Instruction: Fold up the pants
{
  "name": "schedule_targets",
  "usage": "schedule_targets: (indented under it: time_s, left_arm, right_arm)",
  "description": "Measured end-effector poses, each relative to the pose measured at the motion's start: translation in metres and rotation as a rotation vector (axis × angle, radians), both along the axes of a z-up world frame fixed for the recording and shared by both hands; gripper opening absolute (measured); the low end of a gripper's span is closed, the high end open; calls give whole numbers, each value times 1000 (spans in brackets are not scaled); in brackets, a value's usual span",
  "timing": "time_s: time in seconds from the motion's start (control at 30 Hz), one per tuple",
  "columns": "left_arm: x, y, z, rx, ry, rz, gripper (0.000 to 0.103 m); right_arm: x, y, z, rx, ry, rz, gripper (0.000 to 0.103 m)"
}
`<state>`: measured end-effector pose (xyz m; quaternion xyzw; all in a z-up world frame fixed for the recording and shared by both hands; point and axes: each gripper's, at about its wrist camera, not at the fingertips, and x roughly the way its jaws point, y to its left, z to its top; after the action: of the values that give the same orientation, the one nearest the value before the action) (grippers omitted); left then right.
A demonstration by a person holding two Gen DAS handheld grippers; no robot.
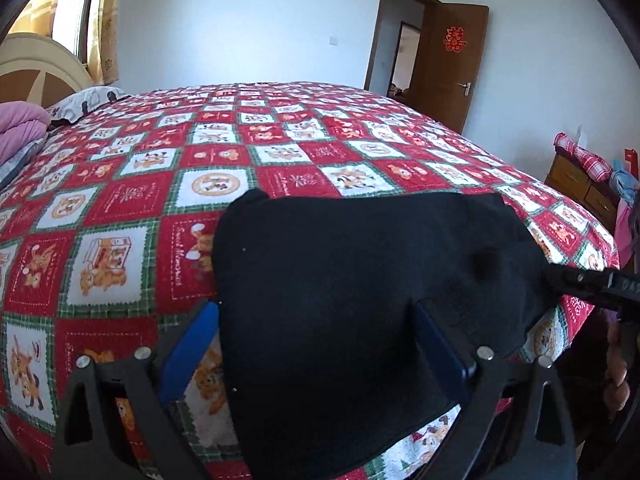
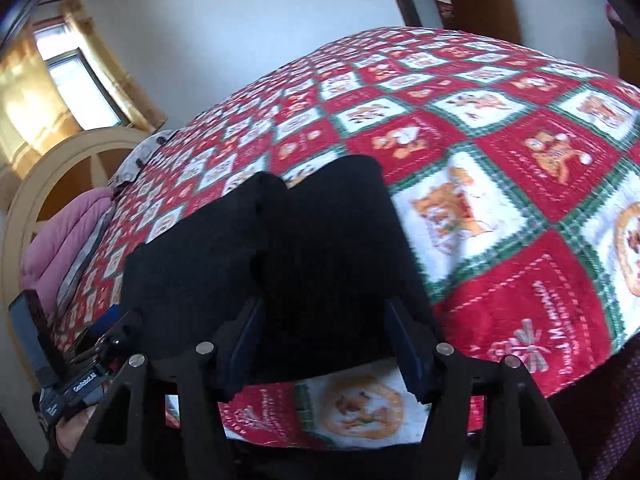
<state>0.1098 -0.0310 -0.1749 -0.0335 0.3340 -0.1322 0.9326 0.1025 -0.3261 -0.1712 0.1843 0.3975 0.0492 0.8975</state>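
Note:
Black pants (image 1: 360, 260) lie in a folded, thick bundle on the red patchwork blanket (image 1: 280, 152) near the bed's front edge. My left gripper (image 1: 316, 344) stands open over their near left part. Its blue pads (image 1: 192, 344) are wide apart, with black cloth between and under them. In the right wrist view the pants (image 2: 280, 248) show as two thick side-by-side folds. My right gripper (image 2: 326, 340) is open astride their near edge, the pads (image 2: 404, 344) on either side of the cloth. The right gripper's black frame (image 1: 580, 282) touches the pants' right end.
A cream headboard (image 1: 36, 60), a pink quilt (image 1: 20, 128) and a pillow (image 1: 88, 100) are at the far left. A brown door (image 1: 452, 64) stands open behind the bed. A wooden dresser (image 1: 576, 184) with clothes is at the right. A hand (image 1: 616, 368) holds the right gripper.

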Motion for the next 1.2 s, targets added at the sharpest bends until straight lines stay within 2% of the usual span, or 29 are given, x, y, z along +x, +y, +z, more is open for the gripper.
schedule_targets:
  time_s: [0.1,0.2,0.3,0.37,0.43,0.47,0.5,0.57,0.67,0.77,0.93,1.0,1.07,1.2]
  left_arm:
    - [-1,-1,0,14,-8,0,99]
    - [0,-1,0,21,-8,4,99]
    - [0,-1,-1,32,-7,6,99]
    - [1,0,-1,32,-5,5,99]
    - [2,1,-2,26,0,7,99]
    - [2,2,-3,21,3,8,99]
    - [3,3,-4,18,9,10,99]
    - [3,4,-6,10,18,11,99]
    - [3,6,-6,3,21,14,99]
    - [3,6,-5,0,18,14,99]
    - [1,7,-1,1,0,20,99]
    - [1,8,-1,-2,0,21,99]
    - [3,8,-4,-6,13,18,99]
    - [4,6,-9,3,31,6,99]
  right_arm:
    - [-4,1,11,93,-65,40,63]
    - [-2,14,16,86,-85,90,66]
    - [12,23,5,47,-51,74,66]
    - [21,20,-9,87,8,81,66]
    - [22,16,-14,121,7,96,66]
    - [21,16,-13,129,1,111,62]
    - [20,17,-12,148,-7,129,48]
    - [19,21,-9,150,-19,157,32]
    - [17,23,-9,160,-28,170,16]
    - [16,20,-3,186,-57,179,15]
    - [0,14,26,184,-179,197,14]
    - [-2,8,32,177,-195,182,14]
    - [0,-3,31,181,-186,146,14]
    - [11,-28,6,229,-72,59,14]
